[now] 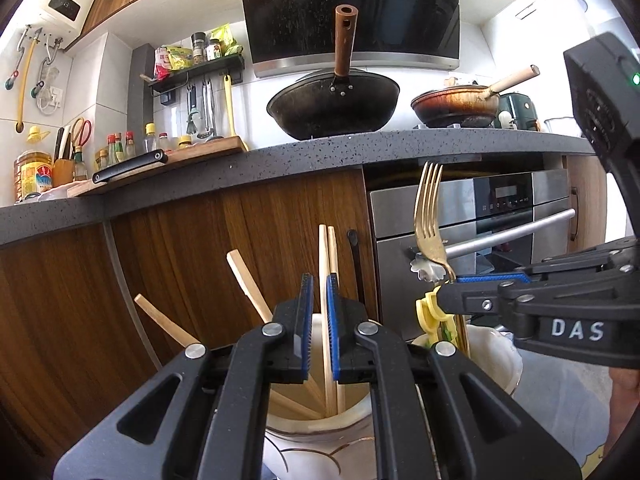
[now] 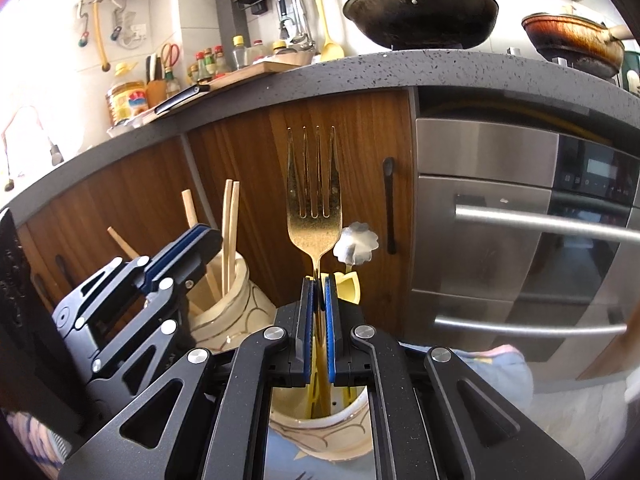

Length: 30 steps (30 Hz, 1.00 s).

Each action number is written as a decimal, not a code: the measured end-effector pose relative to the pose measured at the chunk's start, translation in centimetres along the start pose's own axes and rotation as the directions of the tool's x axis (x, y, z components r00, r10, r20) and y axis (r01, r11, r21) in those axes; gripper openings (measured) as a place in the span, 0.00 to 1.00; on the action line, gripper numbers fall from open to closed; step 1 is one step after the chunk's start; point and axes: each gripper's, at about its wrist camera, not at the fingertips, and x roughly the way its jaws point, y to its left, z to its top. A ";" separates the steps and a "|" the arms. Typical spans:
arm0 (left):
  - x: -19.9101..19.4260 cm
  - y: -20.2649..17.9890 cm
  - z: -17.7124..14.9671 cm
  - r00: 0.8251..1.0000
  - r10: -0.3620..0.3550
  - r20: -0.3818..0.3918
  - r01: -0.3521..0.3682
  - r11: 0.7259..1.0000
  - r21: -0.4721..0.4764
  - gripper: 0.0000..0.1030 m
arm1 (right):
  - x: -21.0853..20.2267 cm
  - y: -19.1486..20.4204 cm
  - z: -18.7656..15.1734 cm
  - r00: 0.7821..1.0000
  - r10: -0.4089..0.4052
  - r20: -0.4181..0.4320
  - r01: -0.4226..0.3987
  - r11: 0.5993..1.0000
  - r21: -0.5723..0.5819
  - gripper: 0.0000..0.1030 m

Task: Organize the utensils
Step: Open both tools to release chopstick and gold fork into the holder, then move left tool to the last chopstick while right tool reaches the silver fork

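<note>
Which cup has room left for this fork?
The right cup under the right gripper has a gap beside the yellow utensil. The left cup is crowded with chopsticks, and the left gripper is there.

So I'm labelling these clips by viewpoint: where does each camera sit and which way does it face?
Left wrist: on the left tool, looking along its fingers at the chopsticks in a ceramic holder; the right tool shows at right.
Right wrist: on the right tool, facing the gold fork above a second holder; the left tool shows at left.
Both share the fork, chopsticks, wok and oven.
</note>
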 end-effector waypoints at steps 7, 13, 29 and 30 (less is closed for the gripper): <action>-1.2 -0.1 0.8 0.999 -0.022 0.036 0.021 1.000 0.002 0.29 | 0.0 -0.2 -0.1 1.000 -0.005 -0.005 0.005 1.000 0.005 0.08; -1.8 -0.3 1.3 0.997 -0.064 0.032 0.064 0.998 0.003 0.30 | -1.0 0.4 -0.3 0.999 -0.032 0.009 0.032 0.999 -0.033 0.20; -7.5 -1.6 -0.3 0.981 -0.192 -0.034 0.195 0.978 0.073 0.30 | -4.7 -2.5 -3.0 0.994 -0.105 0.015 0.105 0.994 0.036 0.26; -7.8 -1.6 -0.6 0.979 -0.199 -0.046 0.202 0.977 0.073 0.30 | -4.9 -2.6 -3.4 0.994 -0.106 0.009 0.106 0.993 0.043 0.26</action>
